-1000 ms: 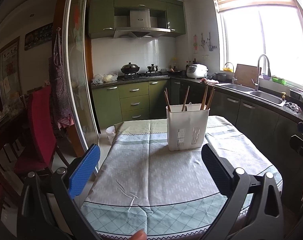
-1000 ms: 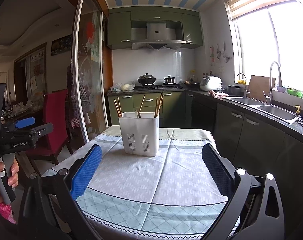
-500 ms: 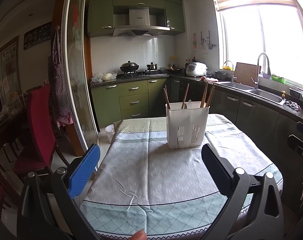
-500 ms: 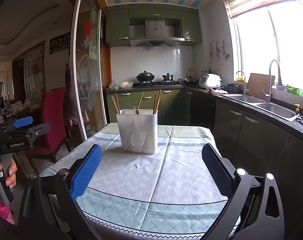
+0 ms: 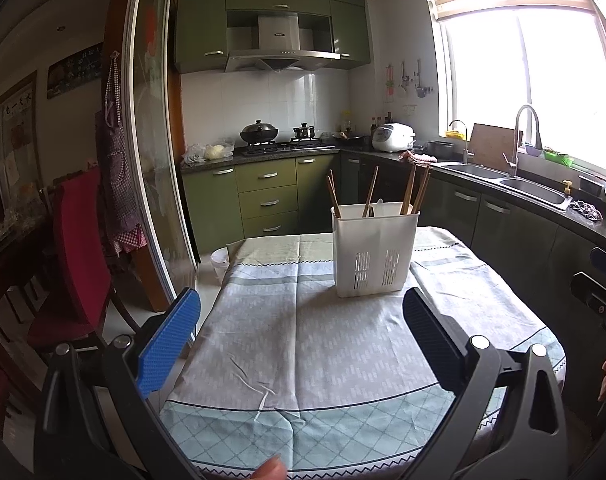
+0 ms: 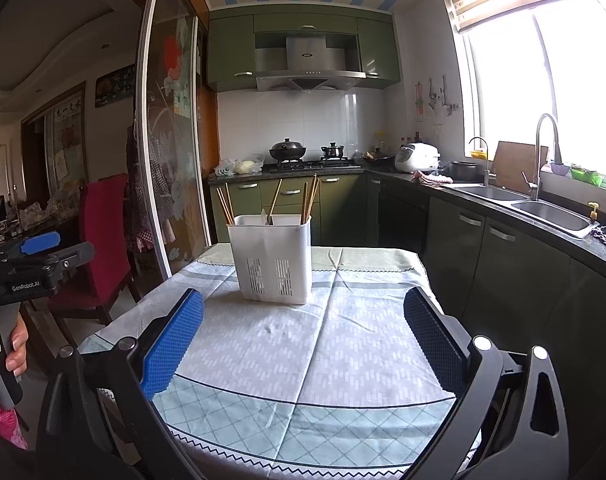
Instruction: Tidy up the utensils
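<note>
A white slotted utensil holder (image 5: 375,250) stands upright on the table's far half; it also shows in the right wrist view (image 6: 271,258). Several wooden chopsticks (image 5: 417,192) and a pale spoon handle (image 5: 378,207) stick up out of it; the chopsticks also show in the right wrist view (image 6: 309,198). My left gripper (image 5: 301,320) is open and empty, held above the table's near edge, well short of the holder. My right gripper (image 6: 303,322) is open and empty, also short of the holder, which sits slightly left of its centre.
The table wears a grey and pale green cloth (image 5: 303,340). A red chair (image 5: 79,248) stands left of it. A sliding glass door (image 5: 151,160) is behind. Green cabinets and a dark counter with a sink (image 5: 515,184) run along the right.
Both grippers have drifted slightly; the holder sits a little lower and closer in both views. Nothing was taken hold of or let go.
</note>
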A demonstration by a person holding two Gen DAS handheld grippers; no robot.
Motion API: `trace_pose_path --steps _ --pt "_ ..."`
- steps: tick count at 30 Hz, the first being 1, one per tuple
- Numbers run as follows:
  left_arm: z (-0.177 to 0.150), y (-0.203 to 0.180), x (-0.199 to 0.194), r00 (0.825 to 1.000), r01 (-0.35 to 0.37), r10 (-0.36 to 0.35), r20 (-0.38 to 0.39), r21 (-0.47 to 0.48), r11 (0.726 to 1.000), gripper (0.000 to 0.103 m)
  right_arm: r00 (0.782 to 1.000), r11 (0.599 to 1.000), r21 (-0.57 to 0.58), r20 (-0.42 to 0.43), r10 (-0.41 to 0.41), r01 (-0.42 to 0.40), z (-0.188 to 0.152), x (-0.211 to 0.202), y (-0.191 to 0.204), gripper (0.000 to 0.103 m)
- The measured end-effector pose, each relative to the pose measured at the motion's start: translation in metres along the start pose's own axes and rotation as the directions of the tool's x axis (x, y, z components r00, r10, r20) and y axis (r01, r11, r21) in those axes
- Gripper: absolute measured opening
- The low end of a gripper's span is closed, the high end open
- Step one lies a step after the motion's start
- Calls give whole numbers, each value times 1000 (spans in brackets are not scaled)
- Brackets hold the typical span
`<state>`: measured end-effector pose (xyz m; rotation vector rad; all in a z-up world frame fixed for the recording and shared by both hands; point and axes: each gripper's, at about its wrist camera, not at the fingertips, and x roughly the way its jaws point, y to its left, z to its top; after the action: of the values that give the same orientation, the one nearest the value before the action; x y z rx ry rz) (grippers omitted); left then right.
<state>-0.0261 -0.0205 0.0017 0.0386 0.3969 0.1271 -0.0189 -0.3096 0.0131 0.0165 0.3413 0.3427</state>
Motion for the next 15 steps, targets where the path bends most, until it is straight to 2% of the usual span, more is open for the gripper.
trace_pose_path --steps 9,15 --pt "1 -3 4 1000 -3 3 -18 11 1000 96 1000 1000 -2 -10 -2 2 -2 4 0 99" --pt "1 1 5 999 39 -39 -19 0 999 97 1000 1000 -2 -12 -2 2 -2 5 1 99"
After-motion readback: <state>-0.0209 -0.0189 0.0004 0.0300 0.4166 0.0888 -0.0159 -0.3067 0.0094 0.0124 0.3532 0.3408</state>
